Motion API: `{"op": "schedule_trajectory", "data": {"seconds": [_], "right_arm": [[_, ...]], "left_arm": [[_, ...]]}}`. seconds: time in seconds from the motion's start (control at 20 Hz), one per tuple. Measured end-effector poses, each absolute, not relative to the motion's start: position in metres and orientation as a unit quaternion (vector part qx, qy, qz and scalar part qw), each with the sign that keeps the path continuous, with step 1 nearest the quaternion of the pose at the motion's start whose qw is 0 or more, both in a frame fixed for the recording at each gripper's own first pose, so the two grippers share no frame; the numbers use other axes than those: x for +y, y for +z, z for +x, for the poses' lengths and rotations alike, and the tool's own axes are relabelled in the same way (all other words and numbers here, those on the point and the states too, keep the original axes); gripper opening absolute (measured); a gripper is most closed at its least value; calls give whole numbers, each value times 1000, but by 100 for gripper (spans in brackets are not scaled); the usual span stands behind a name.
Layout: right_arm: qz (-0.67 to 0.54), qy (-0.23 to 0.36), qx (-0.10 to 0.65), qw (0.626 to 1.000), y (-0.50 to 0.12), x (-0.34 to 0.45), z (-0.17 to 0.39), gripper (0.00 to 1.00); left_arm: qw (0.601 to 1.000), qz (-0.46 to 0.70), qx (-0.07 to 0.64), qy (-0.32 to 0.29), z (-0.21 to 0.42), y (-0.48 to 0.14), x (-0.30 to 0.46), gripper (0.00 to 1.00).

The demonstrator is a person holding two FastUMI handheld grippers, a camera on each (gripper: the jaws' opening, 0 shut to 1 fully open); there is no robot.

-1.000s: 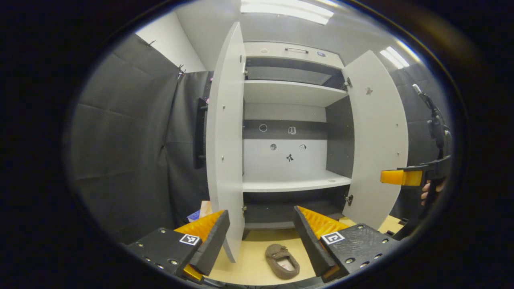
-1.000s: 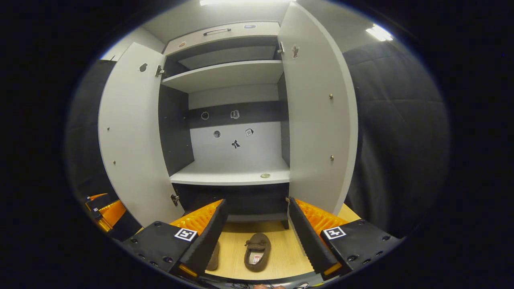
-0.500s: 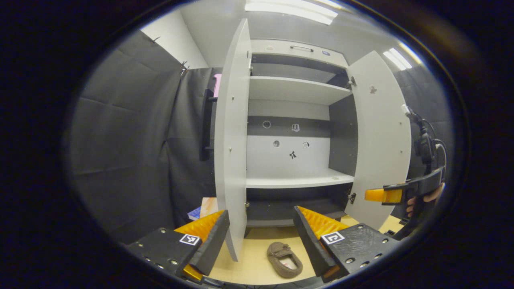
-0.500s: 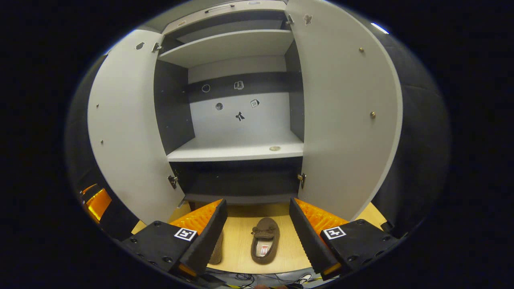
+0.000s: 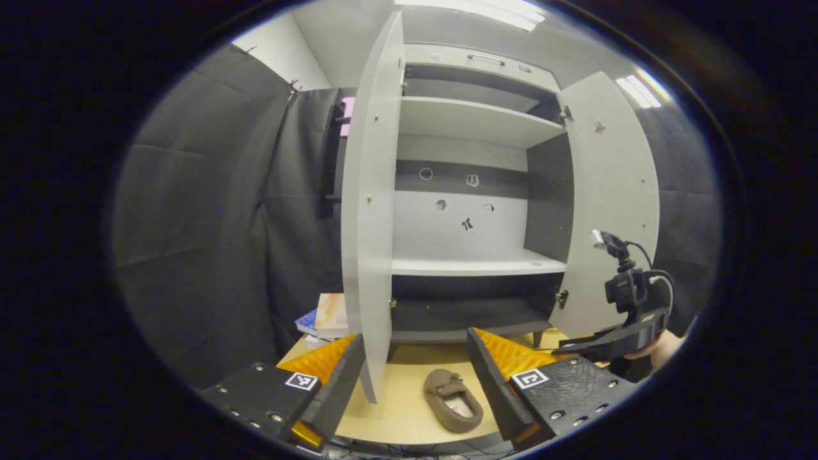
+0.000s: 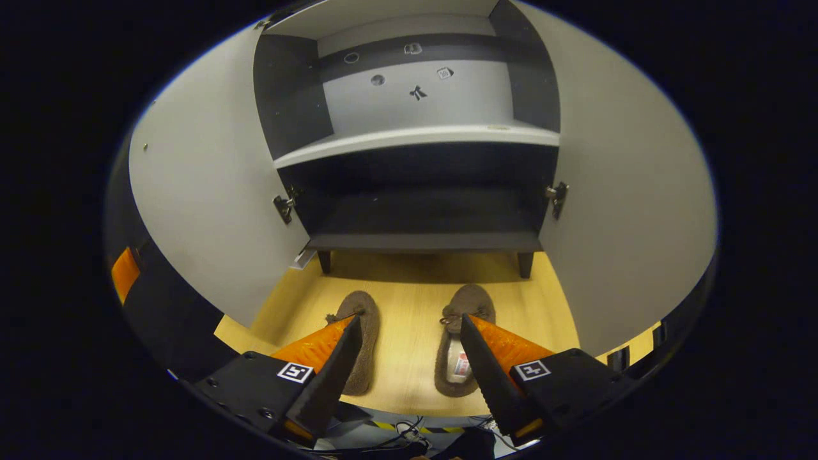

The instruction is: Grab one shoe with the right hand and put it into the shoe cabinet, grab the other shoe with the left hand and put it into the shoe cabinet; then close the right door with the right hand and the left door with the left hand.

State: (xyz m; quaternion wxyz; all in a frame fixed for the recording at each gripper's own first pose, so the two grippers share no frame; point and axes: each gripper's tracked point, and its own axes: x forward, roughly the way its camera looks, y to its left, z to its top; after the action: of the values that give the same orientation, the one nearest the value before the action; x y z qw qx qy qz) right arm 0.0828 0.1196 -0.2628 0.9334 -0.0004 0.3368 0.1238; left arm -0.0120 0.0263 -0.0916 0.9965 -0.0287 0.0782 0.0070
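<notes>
Two brown slippers lie side by side on the wooden floor before the open shoe cabinet (image 6: 422, 241). In the right gripper view the left slipper (image 6: 364, 319) and the right slipper (image 6: 471, 301) point toes toward the cabinet. My right gripper (image 6: 409, 374) hangs open just above and behind them, its right finger over the right slipper's heel part. In the left gripper view one slipper (image 5: 454, 401) shows between the fingers of my left gripper (image 5: 415, 390), which is open and holds nothing. The right gripper (image 5: 613, 345), held by a hand, sits low by the right door.
Both cabinet doors stand wide open: left door (image 6: 211, 191) and right door (image 6: 632, 211). The dark bottom compartment (image 6: 422, 211) and the white shelf (image 5: 473, 265) above it hold no shoes. A stack of books (image 5: 326, 313) lies left of the cabinet.
My right gripper has dropped and tilted down toward the floor, bringing both slippers close under its fingers. The left gripper has barely shifted and stays open.
</notes>
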Motion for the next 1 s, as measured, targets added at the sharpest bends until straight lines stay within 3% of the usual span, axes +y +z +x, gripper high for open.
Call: {"op": "schedule_trajectory", "data": {"seconds": [0.05,0.4,0.6,0.65,1.0], "right_arm": [[3,120,350,929,-278,120,87,98],[6,73,424,903,-366,105,109,99],[-7,58,426,903,-396,100,123,99],[-17,53,420,906,-401,98,128,99],[-109,23,412,904,-432,83,161,94]], "left_arm": [[996,-26,82,6,-12,-95,26,100],[993,-8,110,-30,-8,-119,-6,100],[991,10,127,-45,-4,-134,-16,100],[990,8,130,-47,-4,-137,-17,93],[988,-10,155,-21,-14,-156,-13,93]]}}
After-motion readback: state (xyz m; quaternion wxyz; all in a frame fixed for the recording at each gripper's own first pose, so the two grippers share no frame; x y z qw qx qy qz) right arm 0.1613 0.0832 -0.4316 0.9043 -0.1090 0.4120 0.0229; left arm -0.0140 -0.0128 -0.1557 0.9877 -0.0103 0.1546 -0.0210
